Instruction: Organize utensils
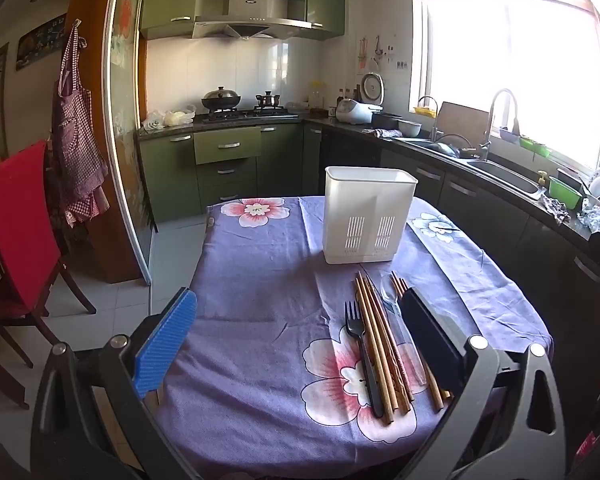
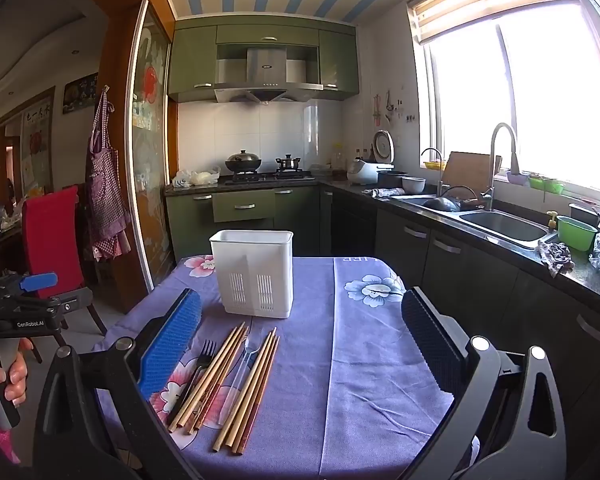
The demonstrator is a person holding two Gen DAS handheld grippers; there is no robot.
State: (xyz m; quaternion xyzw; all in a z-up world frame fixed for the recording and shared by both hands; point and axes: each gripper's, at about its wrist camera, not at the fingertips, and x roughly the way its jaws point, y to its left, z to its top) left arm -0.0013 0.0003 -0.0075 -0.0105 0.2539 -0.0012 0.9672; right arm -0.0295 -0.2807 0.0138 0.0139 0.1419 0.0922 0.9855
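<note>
A white slotted utensil holder (image 1: 367, 216) stands upright on the purple floral tablecloth (image 1: 260, 280); it also shows in the right wrist view (image 2: 254, 274). In front of it lie a black fork (image 1: 362, 356), several wooden chopsticks (image 1: 380, 344) and a clear plastic spoon (image 1: 396, 308), side by side. In the right wrist view the fork (image 2: 194, 376), the chopsticks (image 2: 248, 388) and the spoon (image 2: 242, 368) lie near the left finger. My left gripper (image 1: 300, 340) is open above the cloth, its right finger over the utensils. My right gripper (image 2: 304, 348) is open and empty.
A red-backed chair (image 1: 20, 232) stands left of the table. Green cabinets and a stove (image 1: 244, 114) line the far wall. A counter with a sink (image 1: 500, 172) and a green bowl (image 1: 565, 192) runs along the right. The left gripper's handle (image 2: 4, 320) shows at left.
</note>
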